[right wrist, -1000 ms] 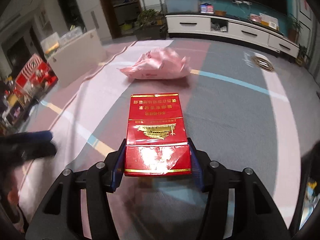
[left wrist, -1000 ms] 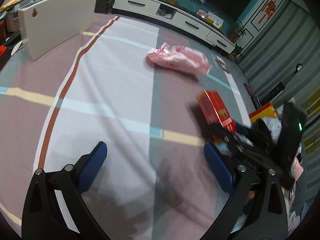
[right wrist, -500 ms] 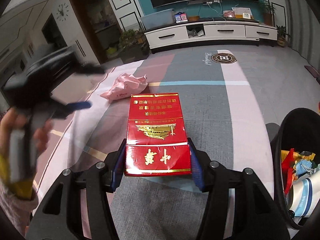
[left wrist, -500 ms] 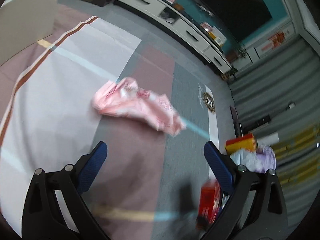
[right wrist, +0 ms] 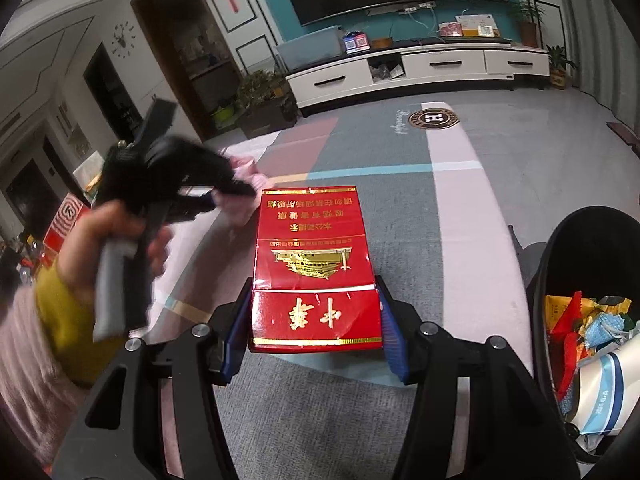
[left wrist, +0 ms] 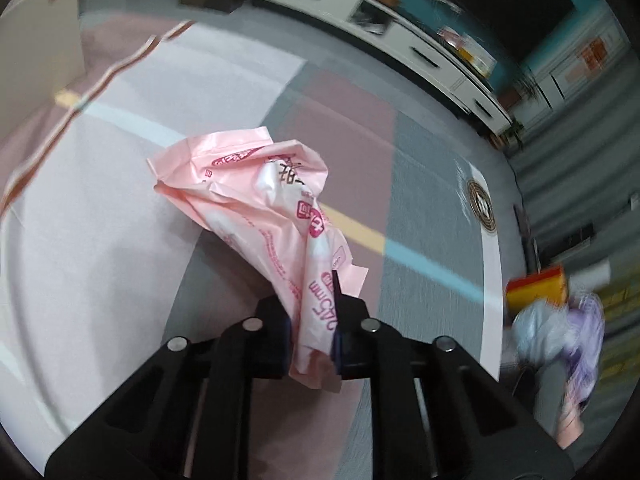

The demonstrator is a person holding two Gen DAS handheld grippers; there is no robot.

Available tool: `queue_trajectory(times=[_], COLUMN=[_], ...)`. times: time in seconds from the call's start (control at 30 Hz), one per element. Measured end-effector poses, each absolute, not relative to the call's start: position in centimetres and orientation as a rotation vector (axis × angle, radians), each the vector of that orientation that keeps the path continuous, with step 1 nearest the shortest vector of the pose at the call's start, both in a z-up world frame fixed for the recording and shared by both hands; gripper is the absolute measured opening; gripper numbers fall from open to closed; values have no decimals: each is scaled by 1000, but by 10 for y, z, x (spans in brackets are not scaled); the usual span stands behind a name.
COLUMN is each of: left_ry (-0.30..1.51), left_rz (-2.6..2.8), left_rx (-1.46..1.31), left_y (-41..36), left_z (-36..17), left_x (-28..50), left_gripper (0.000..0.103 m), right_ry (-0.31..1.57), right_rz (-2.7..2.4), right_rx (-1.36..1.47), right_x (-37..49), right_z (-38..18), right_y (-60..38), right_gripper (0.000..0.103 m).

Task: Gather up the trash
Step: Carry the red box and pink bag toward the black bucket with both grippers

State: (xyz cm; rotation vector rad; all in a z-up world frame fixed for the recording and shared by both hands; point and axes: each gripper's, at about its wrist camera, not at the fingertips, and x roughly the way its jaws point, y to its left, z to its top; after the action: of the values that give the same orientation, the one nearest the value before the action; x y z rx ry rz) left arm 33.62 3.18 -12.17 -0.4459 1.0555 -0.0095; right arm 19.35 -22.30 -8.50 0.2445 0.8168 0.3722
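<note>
Black, the bin [right wrist: 568, 264] at the right edge of the right wrist view holds crumpled wrappers [right wrist: 580, 320] and a white and blue paper roll [right wrist: 600, 396]. The right tool [right wrist: 314, 330] grips a red carton [right wrist: 316, 264] with gold Chinese characters, held above the carpet [right wrist: 460, 208] just left of the bin. The left tool [left wrist: 312, 344] is closing its jaws on a pink plastic bag [left wrist: 256, 184] printed in pink; only "mm" can be read. Open carpet stretches to the white TV cabinet [right wrist: 420, 68]
</note>
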Motion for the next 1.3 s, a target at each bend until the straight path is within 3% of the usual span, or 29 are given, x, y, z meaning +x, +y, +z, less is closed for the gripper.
queue_trajectory(times=[0.53,1.3], left_ry=[957,809], left_rz=[-209,-231], left_rx=[-192,-100], left_y=[2,-1], left_z=[-77,-29], left_x=[176,77], left_gripper=[15,15], right_ry=[783,702], right_rz=[325,387], right_rx=[225,149], right_x=[149,80], right_z=[-60,-9], right_y=[-227,-203], right_gripper=[56,56])
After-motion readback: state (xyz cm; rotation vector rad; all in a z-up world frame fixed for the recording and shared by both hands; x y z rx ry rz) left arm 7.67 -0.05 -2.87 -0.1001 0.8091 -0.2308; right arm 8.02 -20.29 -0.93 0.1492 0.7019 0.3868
